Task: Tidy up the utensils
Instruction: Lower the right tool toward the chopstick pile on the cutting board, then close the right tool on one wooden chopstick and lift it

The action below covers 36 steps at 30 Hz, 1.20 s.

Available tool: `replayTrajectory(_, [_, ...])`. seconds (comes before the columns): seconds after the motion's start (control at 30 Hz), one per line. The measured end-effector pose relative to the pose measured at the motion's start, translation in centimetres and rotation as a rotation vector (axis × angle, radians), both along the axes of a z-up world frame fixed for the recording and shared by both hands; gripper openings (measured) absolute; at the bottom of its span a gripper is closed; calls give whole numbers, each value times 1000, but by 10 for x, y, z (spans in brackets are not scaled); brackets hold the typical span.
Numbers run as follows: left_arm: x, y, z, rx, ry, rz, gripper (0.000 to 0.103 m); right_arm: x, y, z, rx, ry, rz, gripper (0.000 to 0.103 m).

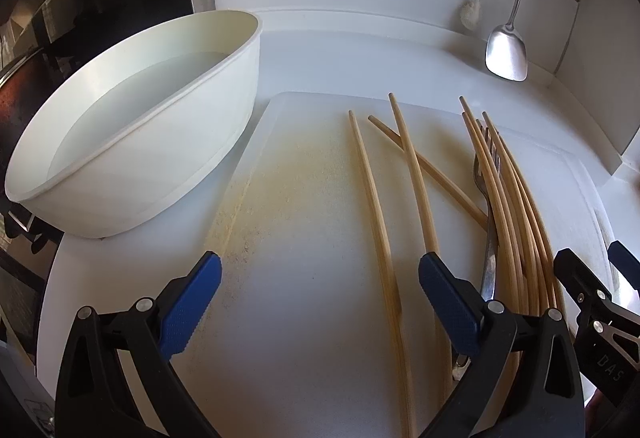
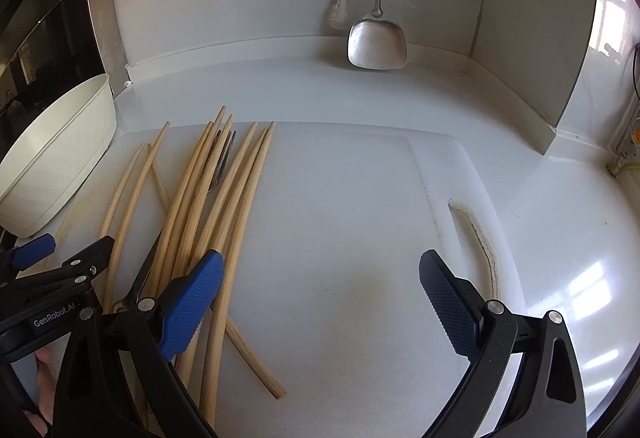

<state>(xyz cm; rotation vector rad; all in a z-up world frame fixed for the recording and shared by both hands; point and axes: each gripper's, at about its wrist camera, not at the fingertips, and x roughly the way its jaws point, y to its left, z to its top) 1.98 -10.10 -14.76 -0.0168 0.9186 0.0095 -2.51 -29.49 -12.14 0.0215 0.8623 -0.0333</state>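
Left gripper [image 1: 320, 302]: spread wide, empty, low over the cutting board [image 1: 304, 197].
Right gripper [image 2: 320, 302]: spread too, holding nothing.
Chopsticks [image 2: 208, 213]: loose pile at ten o'clock of right gripper, fork [image 2: 220, 165] buried among them.
Risk: crossed sticks could scatter or roll; fork might get snagged along.

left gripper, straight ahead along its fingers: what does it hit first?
Probably the single chopstick lying on the cutting board, which runs up between the open fingers of the left gripper. The white bowl sits off to the left of that line. Height above the board is unclear.
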Motion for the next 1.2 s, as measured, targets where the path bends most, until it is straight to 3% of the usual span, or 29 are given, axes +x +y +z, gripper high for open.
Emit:
replayTrajectory(0.43, [4, 1, -2, -4, -23, 20, 98, 5, 3, -9, -58, 8, 16, 92])
replayTrajectory(0.53, [5, 1, -3, -4, -23, 21, 98, 4, 4, -10, -52, 4, 29, 87])
replayTrajectory(0.63, [1, 1, -3, -6, -27, 9, 95, 2, 6, -9, -27, 7, 54, 76])
replayTrajectory(0.83, [-11, -4, 4, -7, -46, -49, 60, 1, 10, -7, 14, 9, 100, 50])
replayTrajectory(0.97, [-14, -5, 6, -16, -51, -47, 35, -1, 15, -6, -8, 4, 106, 20])
replayTrajectory(1.07, [-15, -7, 7, -21, -54, -65, 22, -3, 16, -6, -24, 0, 108, 8])
replayTrajectory(1.1, [-15, -9, 7, -23, -54, -76, 14, -3, 16, -6, -30, 0, 107, 7])
replayTrajectory(1.2, [-15, -11, 7, -32, -56, -93, 7, -4, 15, -6, -28, -5, 102, 7])
